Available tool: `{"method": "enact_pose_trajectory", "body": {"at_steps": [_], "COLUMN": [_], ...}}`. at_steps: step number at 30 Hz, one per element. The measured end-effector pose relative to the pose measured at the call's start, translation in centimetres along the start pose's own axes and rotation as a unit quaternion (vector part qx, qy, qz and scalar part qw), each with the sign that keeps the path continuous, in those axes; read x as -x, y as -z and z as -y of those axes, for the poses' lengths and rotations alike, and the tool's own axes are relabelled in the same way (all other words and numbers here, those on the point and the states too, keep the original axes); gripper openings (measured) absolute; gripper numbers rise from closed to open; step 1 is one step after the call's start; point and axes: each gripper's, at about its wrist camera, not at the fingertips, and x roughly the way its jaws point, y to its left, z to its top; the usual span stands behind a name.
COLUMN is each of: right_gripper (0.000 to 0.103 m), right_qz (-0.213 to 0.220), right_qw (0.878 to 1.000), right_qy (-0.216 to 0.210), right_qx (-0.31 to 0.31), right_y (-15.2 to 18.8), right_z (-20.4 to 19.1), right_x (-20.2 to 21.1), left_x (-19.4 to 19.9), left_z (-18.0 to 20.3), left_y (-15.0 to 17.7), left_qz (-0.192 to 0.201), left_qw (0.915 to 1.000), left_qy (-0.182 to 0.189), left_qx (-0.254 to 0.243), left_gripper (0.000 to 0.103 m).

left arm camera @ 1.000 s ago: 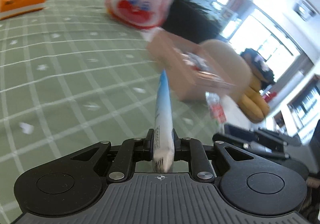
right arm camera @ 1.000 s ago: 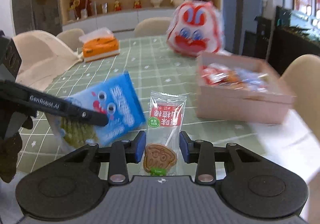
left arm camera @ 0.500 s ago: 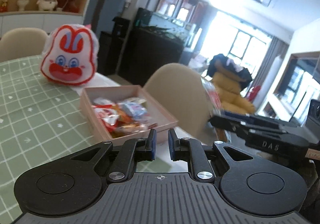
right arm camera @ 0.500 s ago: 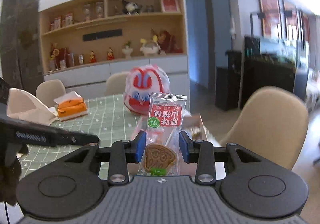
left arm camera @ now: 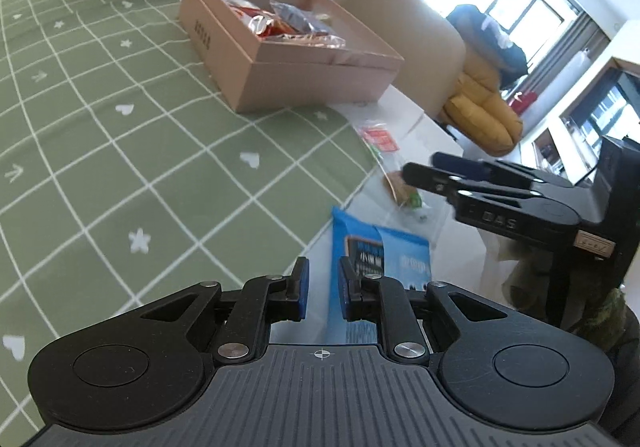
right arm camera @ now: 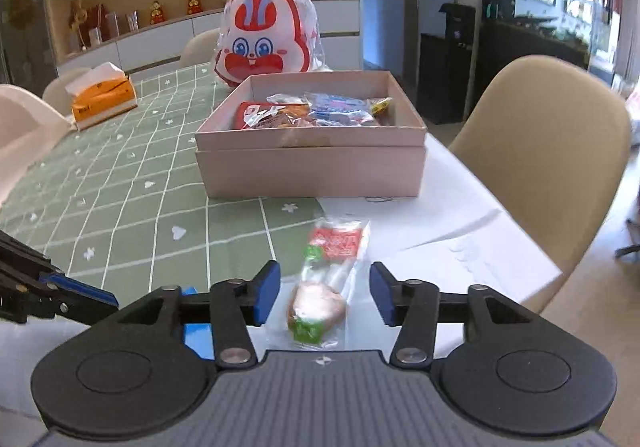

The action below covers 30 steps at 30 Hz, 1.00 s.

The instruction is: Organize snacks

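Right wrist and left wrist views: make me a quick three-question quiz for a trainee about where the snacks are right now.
1. Multiple choice: what is in the pink box? A) wrapped snacks B) tissues C) nothing
2. True or false: the lollipop packet is already inside the box.
3. Short answer: what colour is the table surface under the blue packet?

Key: 1 A. 2 False: it lies on the table in front of the box. 3 White.
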Motion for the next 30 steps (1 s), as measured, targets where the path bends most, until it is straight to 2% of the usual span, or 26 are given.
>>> {"method": "enact_pose_trajectory", "body": {"at_steps": [3, 6, 8, 9, 10, 14, 15, 17, 18, 19, 23, 27, 30], "right_gripper": [0.059, 0.058, 0.054, 0.044, 0.040, 0.040, 0.042, 0.056, 0.070, 0.076, 0.083, 0.091, 0.092], "right_qz": [0.008, -0.009, -0.028, -0.036, -0.042, -0.033, -0.033, -0.033, -0.034, -0.034, -0.024, -0.017, -0.012], "right_qw": [1.000, 0.996, 0.994, 0.993, 0.993, 0.992, 0.992, 0.992, 0.992, 0.992, 0.996, 0.997, 0.998], "right_qy": [-0.018, -0.082, -0.102, -0.106, -0.107, -0.119, -0.121, -0.117, -0.116, -0.115, -0.082, -0.041, -0.021], "right_qx": [-0.003, -0.028, -0.029, -0.025, -0.019, -0.016, -0.021, -0.032, -0.037, -0.042, -0.025, -0.057, -0.049], "right_y": [1.0, 2.7, 4.0, 4.7, 5.2, 5.7, 5.6, 5.3, 5.1, 5.1, 5.1, 5.0, 4.5], "right_z": [0.2, -0.1, -1.1, -1.8, -2.4, -4.3, -4.5, -5.1, -5.4, -5.8, -8.5, -10.1, -11.3], "right_x": [2.8, 4.6, 4.9, 4.8, 4.8, 4.7, 4.4, 3.9, 3.6, 3.3, 2.9, 2.3, 1.5], "left_x": [0.6, 0.7, 0.6, 0.6, 0.6, 1.2, 1.3, 1.4, 1.4, 1.5, 1.9, 3.2, 3.8], "left_z": [-0.2, 0.1, 0.3, 0.4, 0.4, 0.5, 0.5, 0.4, 0.2, 0.1, -0.4, -0.5, -0.8], "left_y": [0.8, 1.3, 1.7, 1.8, 2.0, 2.4, 2.4, 2.4, 2.4, 2.5, 2.4, 1.9, 1.4], "left_qz": [0.003, 0.002, -0.002, -0.001, 0.000, 0.011, 0.013, 0.014, 0.013, 0.014, 0.026, 0.075, 0.091], "left_qw": [0.9999, 0.9998, 0.9996, 0.9995, 0.9994, 0.9994, 0.9995, 0.9996, 0.9997, 0.9997, 0.9996, 0.9968, 0.9954], "left_qy": [0.008, 0.016, 0.022, 0.026, 0.031, 0.026, 0.021, 0.017, 0.013, 0.010, 0.007, -0.026, -0.027], "left_qx": [-0.007, -0.011, -0.016, -0.017, -0.017, -0.018, -0.020, -0.019, -0.017, -0.016, -0.007, -0.005, 0.008], "left_gripper": [0.018, 0.018, 0.018, 0.019, 0.019, 0.023, 0.024, 0.024, 0.024, 0.024, 0.024, 0.024, 0.024]}}
